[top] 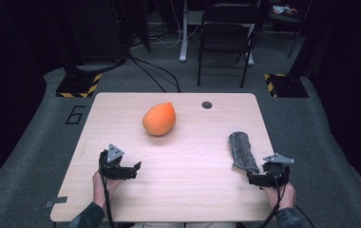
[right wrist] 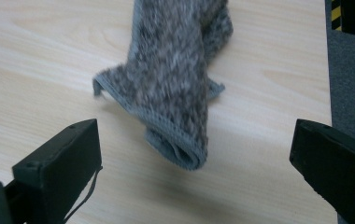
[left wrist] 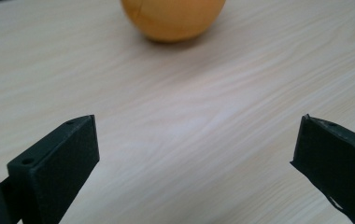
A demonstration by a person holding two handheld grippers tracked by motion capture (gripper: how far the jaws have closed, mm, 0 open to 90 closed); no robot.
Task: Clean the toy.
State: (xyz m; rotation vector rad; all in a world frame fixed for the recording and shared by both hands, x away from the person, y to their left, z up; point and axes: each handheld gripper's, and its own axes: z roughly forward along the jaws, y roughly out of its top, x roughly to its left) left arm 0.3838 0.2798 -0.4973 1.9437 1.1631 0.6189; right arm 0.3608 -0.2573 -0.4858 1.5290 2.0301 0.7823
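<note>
The person's two hands are resting low at the near edge of the wooden table [top: 178,190], forearms coming in from below, each holding a gripper just above the tabletop. The left gripper [top: 133,170] is sitting near the left front of the table, its body lying nearly level and its jaws pointing toward the table's middle; they are standing wide apart with nothing but bare wood between them. Ahead of it, well apart, an orange fruit [top: 159,118] is lying on the table toward the far side, its lower curve showing at the top of the left gripper view. The right gripper [top: 251,176] is sitting near the right front, aiming up the table at a folded grey cloth [top: 242,151] that is lying lengthwise just beyond its tips. Its jaws are also gaping fully, gripping nothing; in the right gripper view the cloth's near folded end [right wrist: 185,140] is lying between and ahead of them, untouched.
</note>
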